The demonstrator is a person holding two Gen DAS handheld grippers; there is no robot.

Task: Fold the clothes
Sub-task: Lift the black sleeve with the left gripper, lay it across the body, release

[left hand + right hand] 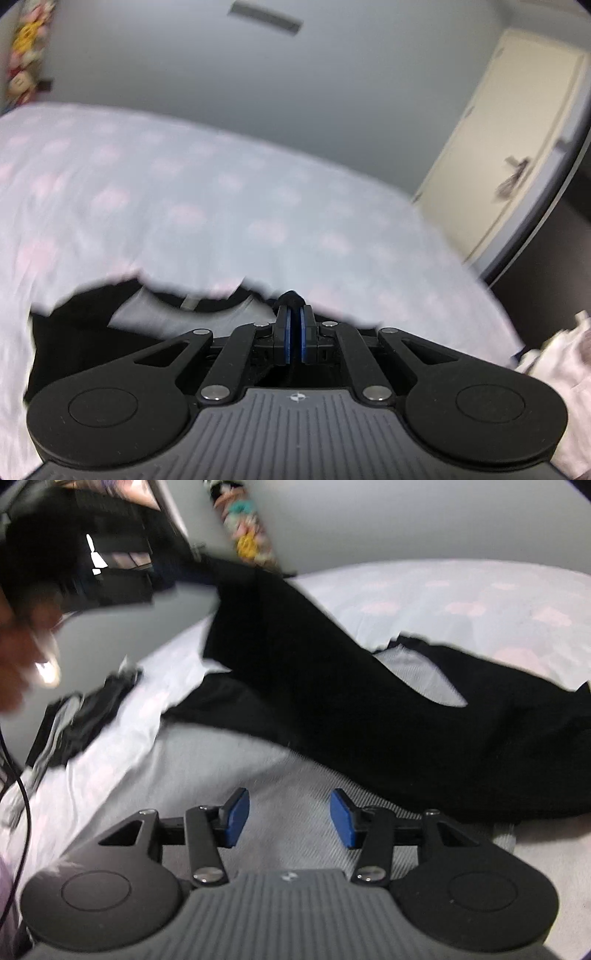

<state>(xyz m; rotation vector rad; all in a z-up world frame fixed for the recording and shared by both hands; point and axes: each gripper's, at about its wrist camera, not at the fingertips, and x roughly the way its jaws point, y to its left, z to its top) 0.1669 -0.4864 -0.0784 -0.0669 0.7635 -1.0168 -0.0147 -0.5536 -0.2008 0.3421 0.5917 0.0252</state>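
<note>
A black garment (pixel 369 701) with a grey ribbed part (pixel 258 775) lies spread on the bed. My left gripper (pixel 294 321) has its blue pads together on a fold of the black cloth, which pokes out at the tips. In the right wrist view the left gripper (pixel 110 554) is high at the upper left, held by a person's hand, and it pulls one end of the black garment up off the bed. My right gripper (pixel 290 819) stands open just over the grey ribbed part, with nothing pinched between its pads. The left wrist view shows the black garment (pixel 74 332) hanging below.
The bed has a pale sheet (pixel 184 184) with pink blotches. A small dark pile of cloth (pixel 85 720) lies near the bed's left edge, beside a black cable (pixel 18 794). Soft toys (pixel 243 535) hang on the wall. A cream door (pixel 517 147) stands beyond the bed.
</note>
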